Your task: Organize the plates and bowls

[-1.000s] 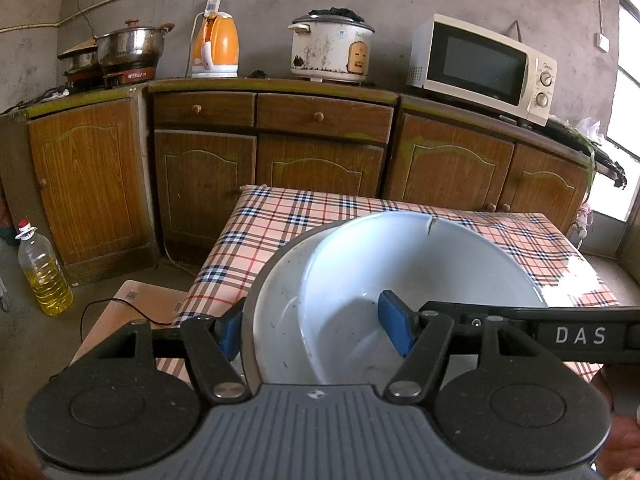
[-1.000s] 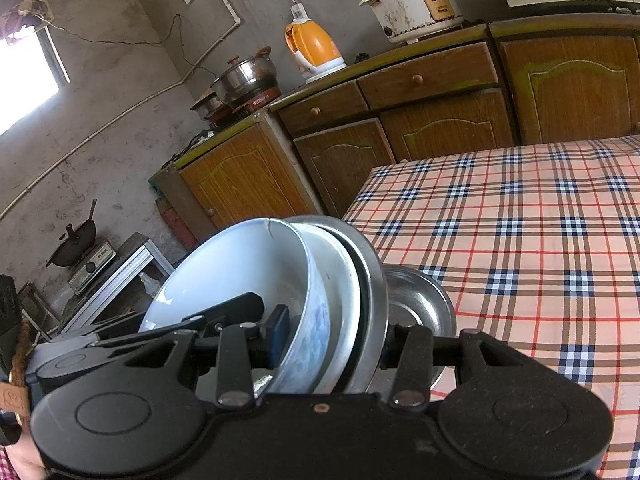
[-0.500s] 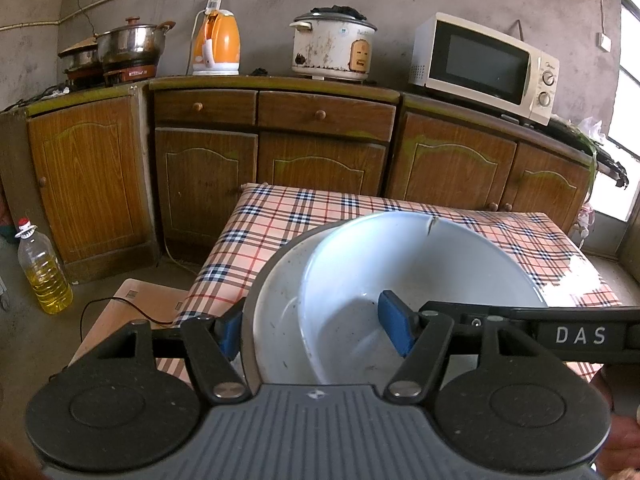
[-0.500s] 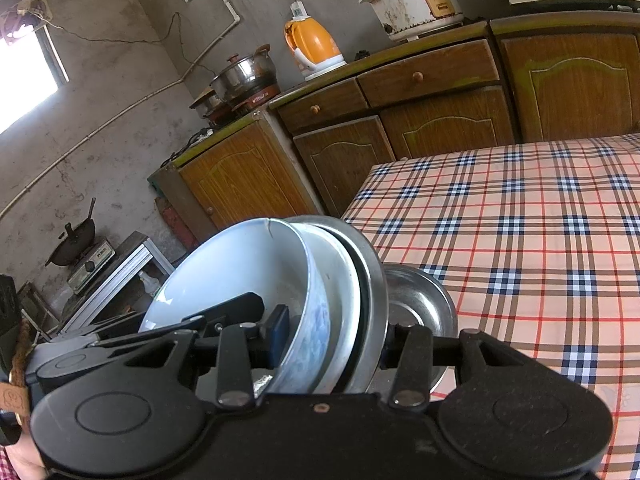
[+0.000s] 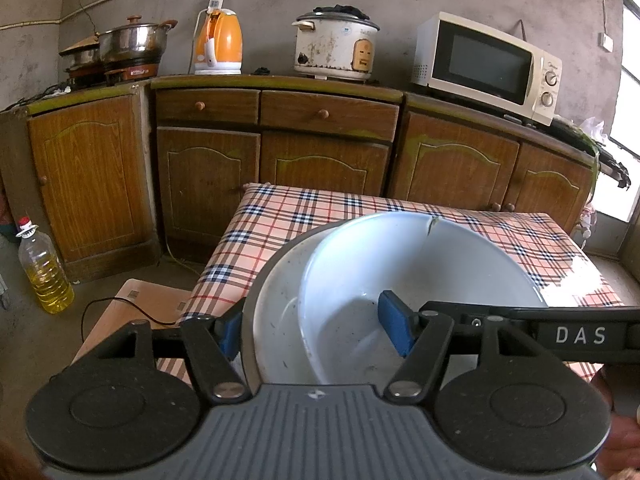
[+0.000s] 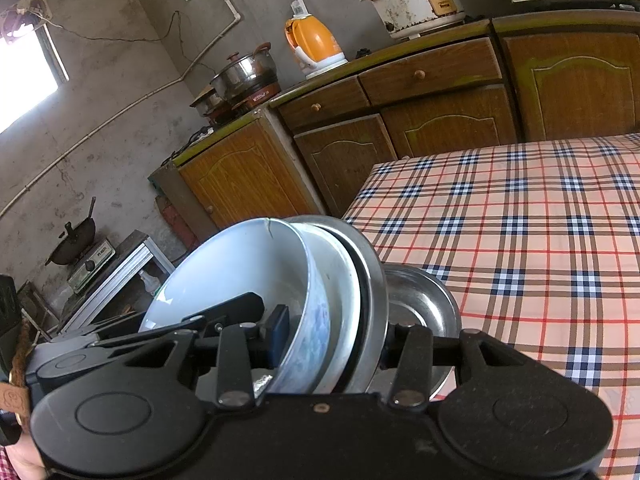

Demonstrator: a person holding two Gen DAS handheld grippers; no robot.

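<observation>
Centrally, the checked bench (image 5: 304, 216) carries nothing beyond the nested stack at its near edge: metal plate (image 6: 374, 280), white dish (image 5: 276, 312), cracked white bowl (image 5: 400, 264). Left claw (image 5: 312, 330) and right claw (image 6: 340, 334) each pinch the stack's rims. Step: carrying the stack, apparently; next, lowering it level onto the steel bowl (image 6: 420, 304).

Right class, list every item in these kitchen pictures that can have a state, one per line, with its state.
White ceramic bowl: tilted, rim cracked, nested in the stack.
Round metal plate: tilted, outermost in the stack.
Steel bowl: resting on the checked tablecloth, empty.
Left gripper: shut on the stack.
Right gripper: shut on the stack.
Cream microwave: door shut.
White rice cooker: lid on.
</observation>
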